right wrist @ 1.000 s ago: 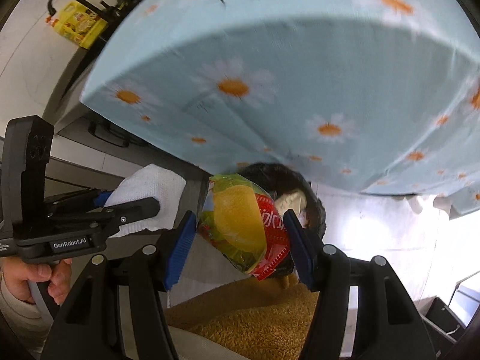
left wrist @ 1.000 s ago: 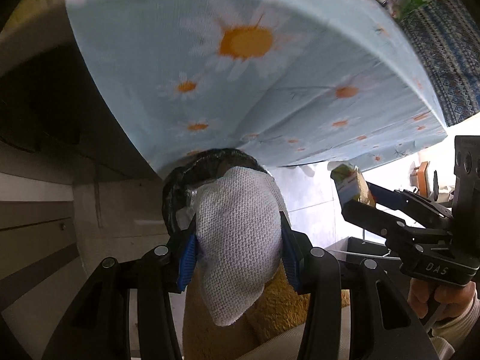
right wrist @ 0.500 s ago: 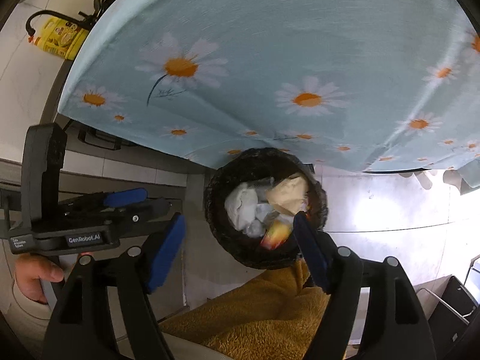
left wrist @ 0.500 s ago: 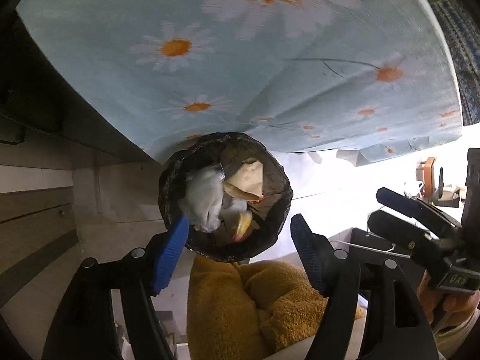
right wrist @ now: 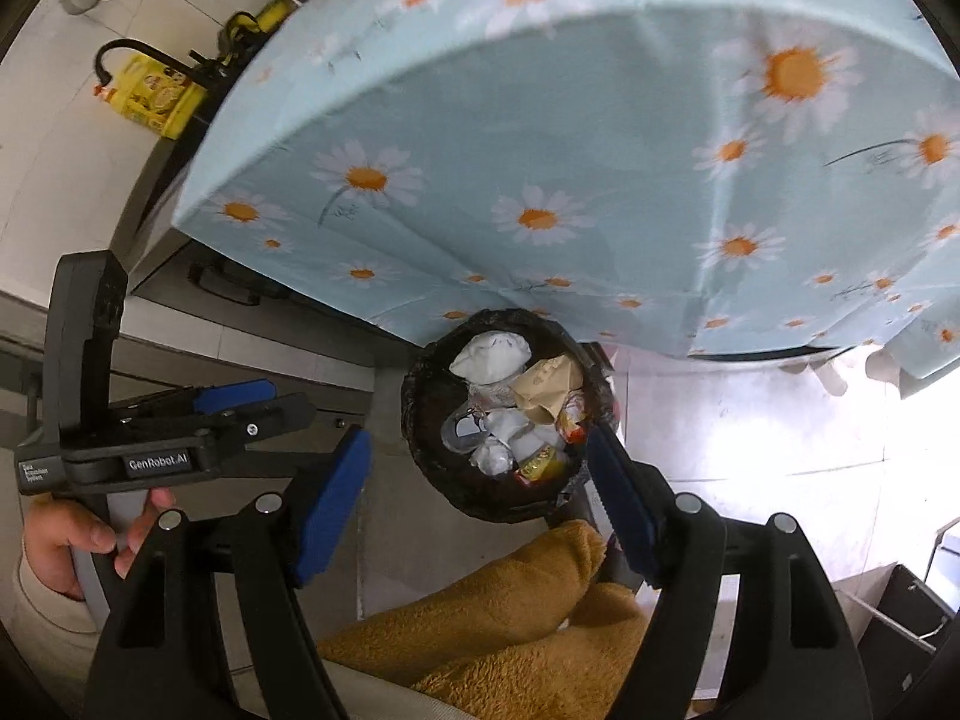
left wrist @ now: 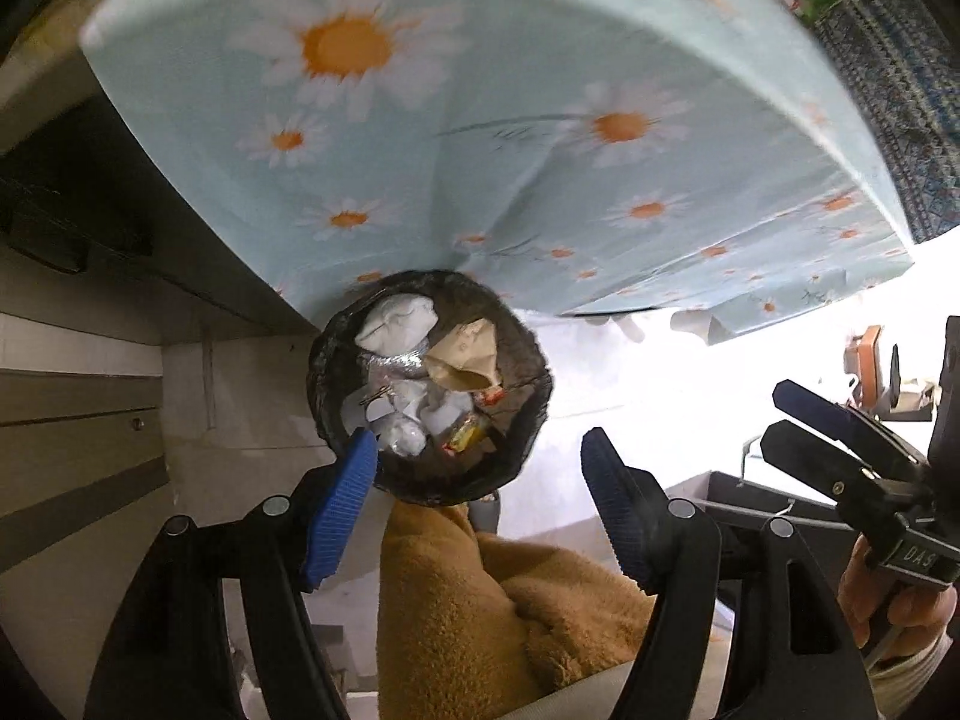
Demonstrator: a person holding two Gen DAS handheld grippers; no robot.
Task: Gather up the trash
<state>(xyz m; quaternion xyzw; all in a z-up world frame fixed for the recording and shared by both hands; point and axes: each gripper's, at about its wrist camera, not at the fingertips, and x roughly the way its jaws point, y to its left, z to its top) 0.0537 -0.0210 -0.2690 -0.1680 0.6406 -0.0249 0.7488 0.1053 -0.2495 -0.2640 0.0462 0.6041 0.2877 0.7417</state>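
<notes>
Trash bin (left wrist: 429,474) upright, mouth up, round, filled w/ wrappers

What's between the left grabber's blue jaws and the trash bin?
Nothing. In the left wrist view the left gripper hangs open and empty above the trash bin, with bare air between them.

Daisy-print blue tablecloth (left wrist: 492,138); black bin (left wrist: 429,384)

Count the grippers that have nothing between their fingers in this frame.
2. The left gripper hangs open above the black trash bin; the right gripper is open above the same bin, beside it. Both are empty.
</notes>
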